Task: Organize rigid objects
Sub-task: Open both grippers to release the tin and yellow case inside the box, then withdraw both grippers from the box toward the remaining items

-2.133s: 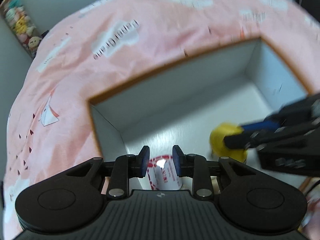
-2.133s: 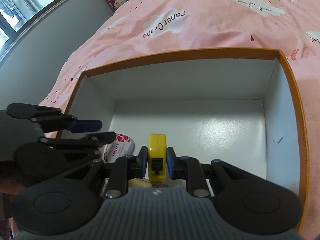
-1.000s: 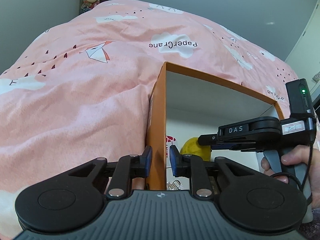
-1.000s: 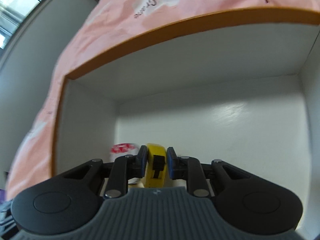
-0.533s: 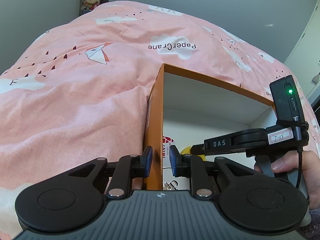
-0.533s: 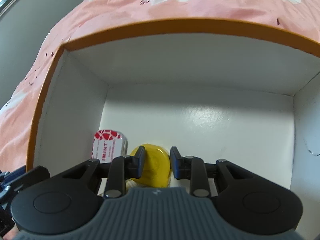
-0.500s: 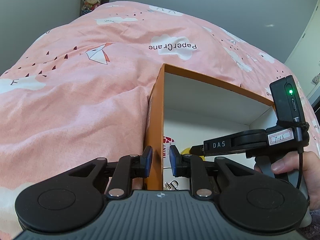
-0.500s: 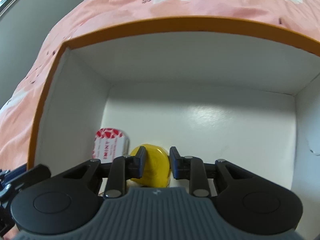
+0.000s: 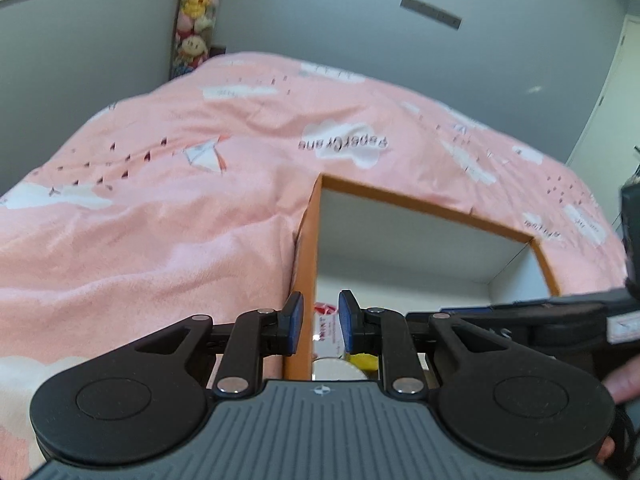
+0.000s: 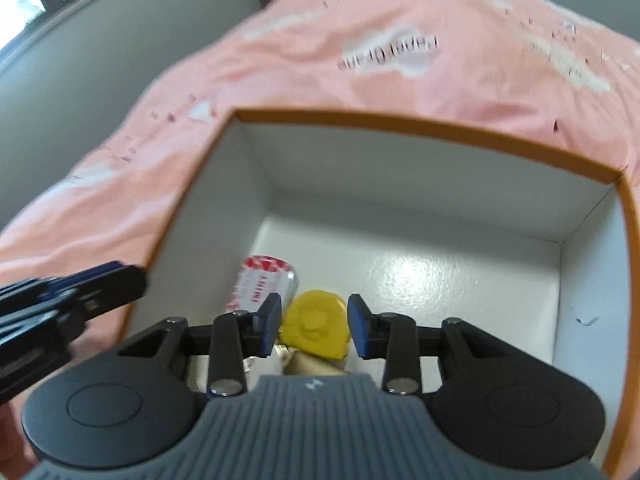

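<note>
An orange-rimmed white box (image 10: 420,124) sits on a pink bed cover. Inside, at its near left, a yellow tape measure (image 10: 316,328) lies flat beside a red and white mint tin (image 10: 264,284). My right gripper (image 10: 314,326) is open and empty, raised above the tape measure. My left gripper (image 9: 320,326) is open and empty, over the box's left wall (image 9: 306,264). The tin (image 9: 326,326) and a bit of the yellow tape measure (image 9: 362,360) show between and below its fingers.
The pink bed cover (image 9: 160,216) surrounds the box on all sides. Other small items lie at the box's near edge (image 10: 308,364), mostly hidden by my gripper. Plush toys (image 9: 192,28) hang at the far wall. The right gripper's body (image 9: 540,320) crosses the left wrist view.
My right gripper opened wider and lifted back from the tape measure, which now lies flat in the box. My left gripper tilted up and drew back a little.
</note>
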A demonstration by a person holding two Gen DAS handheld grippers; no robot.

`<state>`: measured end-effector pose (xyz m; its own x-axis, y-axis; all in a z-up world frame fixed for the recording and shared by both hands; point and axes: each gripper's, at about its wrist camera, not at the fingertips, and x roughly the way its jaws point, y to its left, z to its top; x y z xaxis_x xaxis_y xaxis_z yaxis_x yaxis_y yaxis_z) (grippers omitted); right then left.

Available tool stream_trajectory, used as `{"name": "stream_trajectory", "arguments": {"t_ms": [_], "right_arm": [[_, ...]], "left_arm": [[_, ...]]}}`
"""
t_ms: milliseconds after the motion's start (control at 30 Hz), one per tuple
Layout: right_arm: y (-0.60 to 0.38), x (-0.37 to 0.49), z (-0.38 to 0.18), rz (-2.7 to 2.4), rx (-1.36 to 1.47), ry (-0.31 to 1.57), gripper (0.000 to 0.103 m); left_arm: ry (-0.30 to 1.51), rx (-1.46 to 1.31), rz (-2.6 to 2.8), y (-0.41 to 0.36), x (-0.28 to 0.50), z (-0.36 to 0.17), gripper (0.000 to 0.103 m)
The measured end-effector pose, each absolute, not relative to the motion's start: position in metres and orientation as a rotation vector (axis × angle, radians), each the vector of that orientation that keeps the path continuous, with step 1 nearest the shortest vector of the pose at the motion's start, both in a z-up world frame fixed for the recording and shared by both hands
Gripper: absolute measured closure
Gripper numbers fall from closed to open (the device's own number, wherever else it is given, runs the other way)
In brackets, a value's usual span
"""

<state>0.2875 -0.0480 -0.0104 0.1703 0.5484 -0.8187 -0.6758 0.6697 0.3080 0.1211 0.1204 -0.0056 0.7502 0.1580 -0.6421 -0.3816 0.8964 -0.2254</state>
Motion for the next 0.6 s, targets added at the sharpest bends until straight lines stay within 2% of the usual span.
{"name": "stream_trajectory", "arguments": {"t_ms": [167, 300, 333, 433, 600], "right_arm": [[-0.071, 0.262, 0.019, 0.857, -0.101, 0.962, 0.061], [-0.094, 0.237, 0.037, 0.843, -0.093, 0.858, 0.057], [-0.099, 0.232, 0.039, 0.839, -0.085, 0.841, 0.057], [-0.113, 0.22, 0.045, 0.835, -0.071, 0.826, 0.057], [-0.138, 0.204, 0.047, 0.8, -0.048, 0.843, 0.052]], "left_arm": [[0.58, -0.304, 0.301, 0.109, 0.108, 0.007, 0.078], [0.534, -0.27, 0.304, 0.101, 0.097, 0.017, 0.073], [0.524, -0.255, 0.31, 0.098, 0.095, 0.019, 0.07], [0.501, -0.254, 0.277, 0.093, 0.086, 0.023, 0.04], [0.528, -0.229, 0.237, 0.079, 0.07, 0.027, 0.036]]}}
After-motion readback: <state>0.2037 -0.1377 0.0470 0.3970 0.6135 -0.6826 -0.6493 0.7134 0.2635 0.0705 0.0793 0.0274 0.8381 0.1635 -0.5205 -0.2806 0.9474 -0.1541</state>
